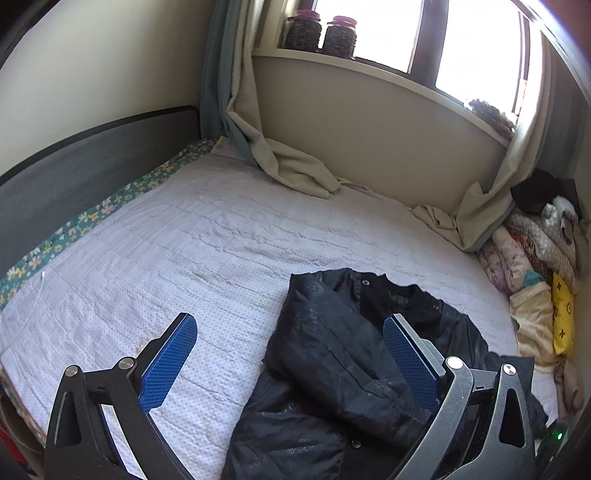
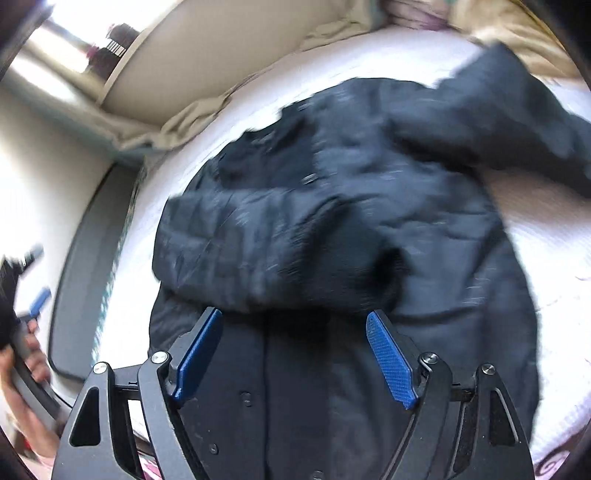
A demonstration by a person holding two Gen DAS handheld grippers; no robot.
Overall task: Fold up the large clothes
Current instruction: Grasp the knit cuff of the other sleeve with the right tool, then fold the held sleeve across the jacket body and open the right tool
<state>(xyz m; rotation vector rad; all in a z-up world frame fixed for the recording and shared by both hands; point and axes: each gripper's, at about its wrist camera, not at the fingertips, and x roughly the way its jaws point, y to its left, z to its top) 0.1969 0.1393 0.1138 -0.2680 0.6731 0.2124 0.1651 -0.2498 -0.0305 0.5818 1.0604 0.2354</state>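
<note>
A large black jacket [image 1: 332, 369] lies on the bed's white quilted sheet [image 1: 203, 240], with one sleeve folded across its front. My left gripper [image 1: 291, 325] is open and empty, hovering above the jacket's left edge. In the right wrist view the jacket [image 2: 351, 206] fills the middle, blurred by motion, with its left sleeve folded across the chest and its right sleeve stretched out to the upper right. My right gripper [image 2: 293, 319] is open and empty just above the jacket's lower front. The left gripper [image 2: 37, 295] shows at the far left in the person's hand.
A grey headboard [image 1: 74, 173] lines the bed's left side. Beige curtains [image 1: 291, 166] drape onto the bed under the window. A pile of folded bedding and clothes [image 1: 535, 258] sits at the right edge. Jars [image 1: 321, 33] stand on the windowsill.
</note>
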